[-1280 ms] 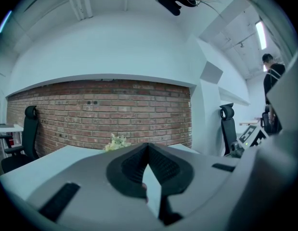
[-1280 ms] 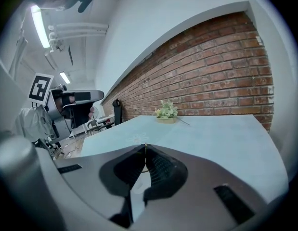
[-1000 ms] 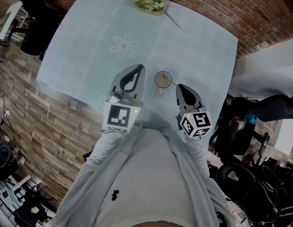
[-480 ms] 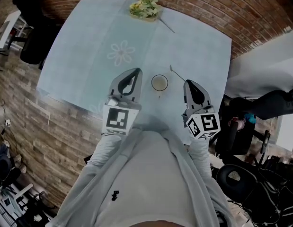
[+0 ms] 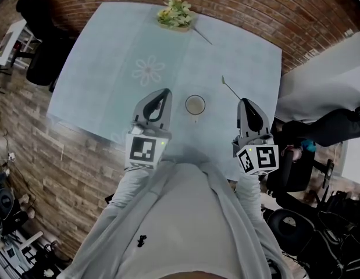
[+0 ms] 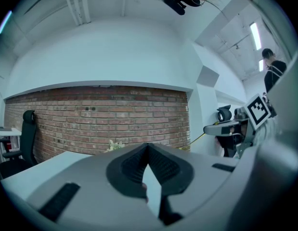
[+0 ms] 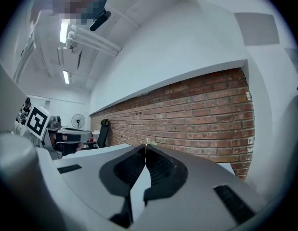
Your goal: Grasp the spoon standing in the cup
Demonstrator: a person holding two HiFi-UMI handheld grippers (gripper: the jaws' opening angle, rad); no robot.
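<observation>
The spoon [image 5: 230, 88] is clear of the cup and hangs in the air to the cup's right. My right gripper [image 5: 247, 101] is shut on its lower end. The spoon points up and to the left from the jaws. The white cup [image 5: 195, 104] stands on the pale blue table [image 5: 110, 51], between the two grippers. My left gripper [image 5: 164, 91] hovers just left of the cup, shut and empty. In the right gripper view the jaws [image 7: 145, 148] meet on a thin sliver of the spoon. The left gripper view shows its jaws [image 6: 148, 146] closed on nothing.
A bunch of flowers [image 5: 175, 11] sits at the table's far edge, with a thin utensil [image 5: 202, 35] lying beside it. A black chair [image 5: 43, 45] stands at the left, and more dark chairs [image 5: 296, 156] at the right. A white surface [image 5: 325, 80] lies beyond the table's right edge.
The right gripper has lifted the spoon out of the cup and carried it to the right. The left gripper has stayed beside the cup.
</observation>
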